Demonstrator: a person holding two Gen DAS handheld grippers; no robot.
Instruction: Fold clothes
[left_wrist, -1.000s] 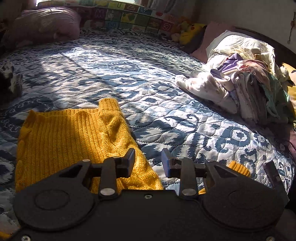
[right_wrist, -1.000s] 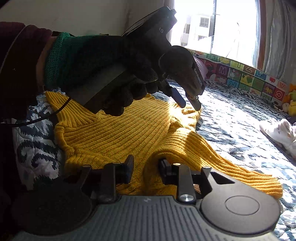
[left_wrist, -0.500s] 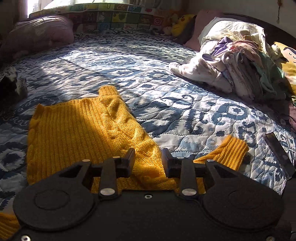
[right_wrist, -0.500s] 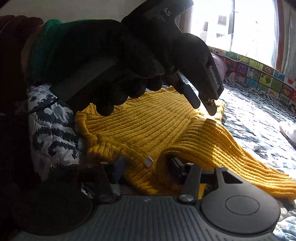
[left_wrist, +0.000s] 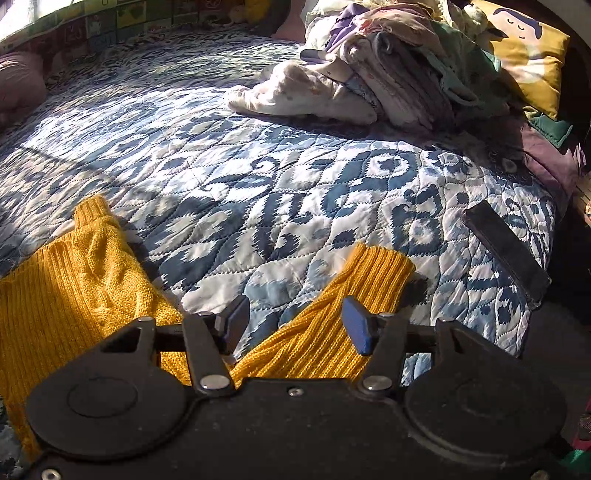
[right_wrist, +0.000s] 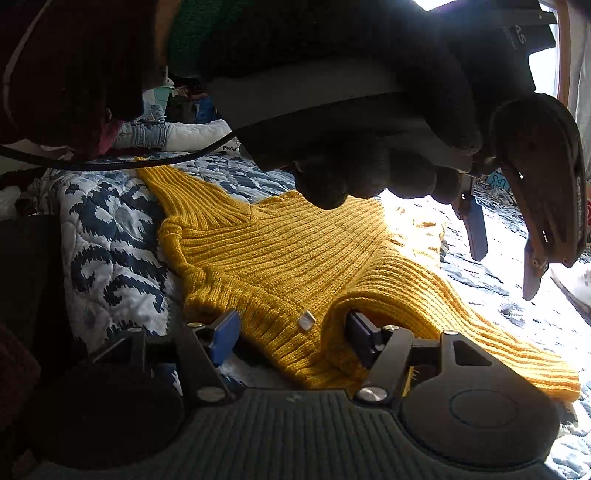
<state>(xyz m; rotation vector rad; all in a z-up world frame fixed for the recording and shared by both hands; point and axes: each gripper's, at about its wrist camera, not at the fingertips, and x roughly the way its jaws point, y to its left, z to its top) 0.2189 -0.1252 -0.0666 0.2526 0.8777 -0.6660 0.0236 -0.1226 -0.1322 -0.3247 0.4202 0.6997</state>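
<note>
Sunlight falls on a bed with a blue and white quilt (left_wrist: 303, 192); a yellow knitted sweater (right_wrist: 295, 254) lies flat on it near the front edge, and a pile of clothes (left_wrist: 388, 77) sits far behind, well apart. Left claw (left_wrist: 291, 325) hovers low over one sleeve (left_wrist: 354, 291), jaws spread, gripping nothing; right claw (right_wrist: 288, 332) is spread too, around the sweater's ribbed edge; a gloved hand (right_wrist: 354, 110) holds the left tool above the sweater.

left tool (left_wrist: 291, 325) | jaws apart (over sleeve (left_wrist: 343, 306)) | sweater (left_wrist: 74, 291) flat on quilt (left_wrist: 295, 184)
</note>
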